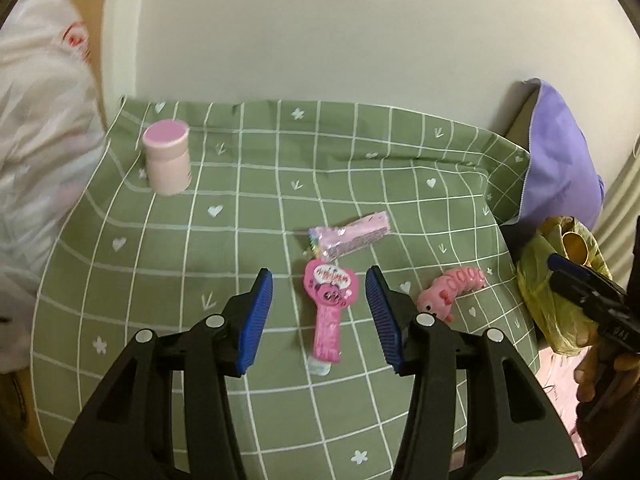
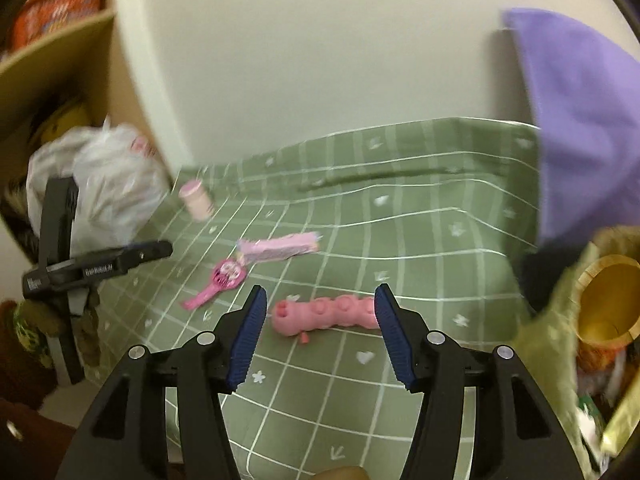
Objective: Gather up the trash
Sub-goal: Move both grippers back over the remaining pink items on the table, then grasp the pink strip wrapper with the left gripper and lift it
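The left gripper (image 1: 319, 312) hangs with its fingers (image 1: 256, 320) spread wide and empty over the green checked cloth (image 1: 240, 200); a pink lollipop-shaped wrapper (image 1: 329, 312) lies between them on the cloth; the right gripper (image 2: 318, 332) is likewise spread and empty, with a pink caterpillar toy (image 2: 324, 316) lying between its fingers (image 2: 246, 336); beyond lies a pink snack packet (image 1: 352, 236); farther left stands a pink jar (image 1: 166, 156); a white plastic bag (image 1: 36, 160) bulges at the far left.
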`<control>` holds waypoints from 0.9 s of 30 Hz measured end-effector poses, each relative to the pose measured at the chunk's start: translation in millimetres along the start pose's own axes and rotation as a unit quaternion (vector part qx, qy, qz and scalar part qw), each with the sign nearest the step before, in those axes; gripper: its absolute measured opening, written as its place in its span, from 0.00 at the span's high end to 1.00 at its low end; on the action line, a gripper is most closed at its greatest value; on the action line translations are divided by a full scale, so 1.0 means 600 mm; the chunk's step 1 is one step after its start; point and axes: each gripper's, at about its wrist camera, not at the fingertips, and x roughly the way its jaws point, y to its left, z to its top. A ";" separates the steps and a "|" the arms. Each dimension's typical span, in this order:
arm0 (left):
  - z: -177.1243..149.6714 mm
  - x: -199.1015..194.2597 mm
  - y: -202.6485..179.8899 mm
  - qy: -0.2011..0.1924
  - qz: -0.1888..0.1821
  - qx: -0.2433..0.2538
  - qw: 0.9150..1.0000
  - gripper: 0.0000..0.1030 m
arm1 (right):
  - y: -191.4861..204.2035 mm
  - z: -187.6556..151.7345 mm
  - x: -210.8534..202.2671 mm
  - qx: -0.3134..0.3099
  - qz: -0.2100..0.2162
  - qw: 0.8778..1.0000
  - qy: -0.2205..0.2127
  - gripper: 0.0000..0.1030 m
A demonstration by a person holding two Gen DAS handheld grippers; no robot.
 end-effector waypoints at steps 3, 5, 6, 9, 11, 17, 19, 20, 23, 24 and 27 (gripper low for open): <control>-0.013 -0.003 0.011 0.000 0.002 -0.010 1.000 0.55 | 0.020 0.016 0.040 -0.017 0.012 1.000 0.019 0.49; -0.021 -0.004 0.020 -0.002 0.006 -0.018 1.000 0.55 | 0.035 0.032 0.078 -0.025 0.016 0.999 0.025 0.49; -0.025 -0.005 0.024 -0.002 0.010 -0.024 1.000 0.55 | 0.038 0.037 0.091 -0.027 0.014 0.999 0.028 0.49; -0.041 -0.013 0.038 -0.002 0.014 -0.043 0.999 0.55 | 0.055 0.060 0.146 -0.027 0.021 0.999 0.041 0.49; -0.051 -0.015 0.048 0.003 0.019 -0.051 0.999 0.55 | 0.056 0.073 0.186 -0.006 0.024 0.998 0.054 0.49; -0.055 -0.011 0.082 0.009 0.022 -0.067 0.997 0.55 | 0.042 0.084 0.250 0.120 0.001 0.991 0.057 0.49; -0.041 -0.002 0.078 0.002 0.005 -0.045 0.999 0.55 | 0.042 0.082 0.244 0.120 -0.030 0.992 0.038 0.50; -0.032 0.005 0.074 0.000 -0.003 -0.029 1.000 0.55 | 0.042 0.081 0.237 0.111 -0.045 0.992 0.032 0.50; 0.009 0.052 0.045 0.003 -0.035 0.043 0.998 0.55 | 0.015 0.071 0.205 0.081 -0.076 0.993 0.025 0.50; 0.024 0.074 0.033 0.007 -0.047 0.069 0.997 0.55 | -0.006 0.065 0.191 0.089 -0.092 0.991 0.026 0.50; 0.059 0.144 -0.002 0.038 -0.067 0.132 0.988 0.55 | -0.055 0.048 0.162 0.140 -0.101 0.985 0.025 0.50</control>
